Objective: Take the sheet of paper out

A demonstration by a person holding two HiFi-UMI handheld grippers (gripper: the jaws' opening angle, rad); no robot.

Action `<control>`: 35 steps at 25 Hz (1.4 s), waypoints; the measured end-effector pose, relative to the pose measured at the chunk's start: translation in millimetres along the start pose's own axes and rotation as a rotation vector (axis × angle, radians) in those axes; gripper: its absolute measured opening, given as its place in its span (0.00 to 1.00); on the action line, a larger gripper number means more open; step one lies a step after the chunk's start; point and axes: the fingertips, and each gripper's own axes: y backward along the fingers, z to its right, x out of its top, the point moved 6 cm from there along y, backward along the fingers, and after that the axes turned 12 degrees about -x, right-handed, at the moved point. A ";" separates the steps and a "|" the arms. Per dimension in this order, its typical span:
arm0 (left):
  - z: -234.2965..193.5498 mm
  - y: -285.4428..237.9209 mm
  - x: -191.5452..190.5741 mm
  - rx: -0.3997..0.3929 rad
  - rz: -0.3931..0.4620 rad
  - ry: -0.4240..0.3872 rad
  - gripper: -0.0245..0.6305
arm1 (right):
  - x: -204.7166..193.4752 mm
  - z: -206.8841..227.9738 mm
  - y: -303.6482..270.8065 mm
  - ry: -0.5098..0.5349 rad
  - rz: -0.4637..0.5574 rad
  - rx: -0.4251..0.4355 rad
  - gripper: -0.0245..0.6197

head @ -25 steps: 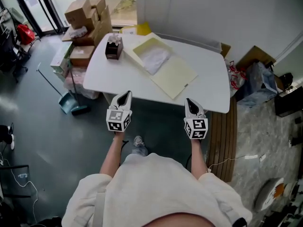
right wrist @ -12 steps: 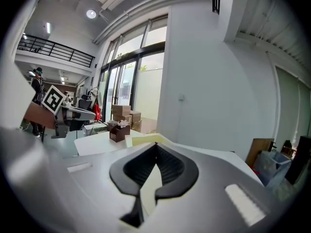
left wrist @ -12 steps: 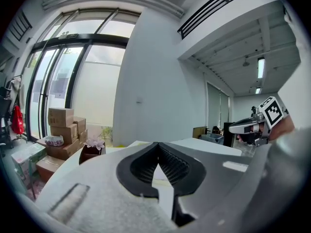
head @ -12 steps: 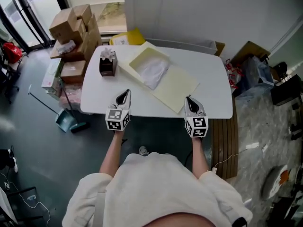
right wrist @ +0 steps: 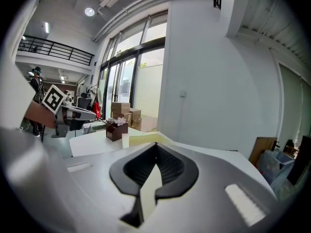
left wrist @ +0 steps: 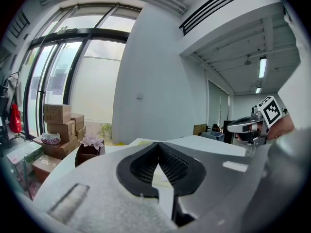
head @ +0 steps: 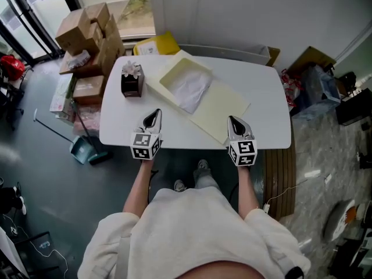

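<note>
A shallow pale-yellow box (head: 167,77) lies open on the white table (head: 267,106), its flat lid (head: 224,106) spread toward the near right. A crumpled white sheet of paper (head: 189,87) rests inside the box. My left gripper (head: 153,114) hovers over the table's near edge, left of the lid, shut and empty. My right gripper (head: 232,121) hangs over the near edge at the lid's near corner, also shut and empty. In the left gripper view the jaws (left wrist: 156,144) meet at the tips, with the box edge beyond them. The right gripper view shows its gripper (right wrist: 156,145) closed too.
A small brown box with a pale flower on top (head: 132,79) stands at the table's left. Stacked cardboard boxes (head: 87,34) and a dustpan (head: 86,150) are on the floor at the left. A wooden slatted bench (head: 283,173) and bags sit at the right.
The person has stepped up to the table. Both grippers have gone forward, from over the floor to over the table's near edge, and stayed shut.
</note>
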 end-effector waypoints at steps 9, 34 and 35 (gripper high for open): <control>-25.5 -42.0 8.1 0.055 -0.021 -0.008 0.04 | 5.4 23.0 -67.1 -0.008 0.013 0.047 0.04; -80.6 -120.5 10.2 0.338 -0.120 0.074 0.04 | 2.7 43.5 -242.5 -0.024 -0.089 0.334 0.04; -80.8 -122.5 8.6 0.343 -0.125 0.077 0.04 | 0.2 42.9 -247.0 -0.024 -0.098 0.344 0.04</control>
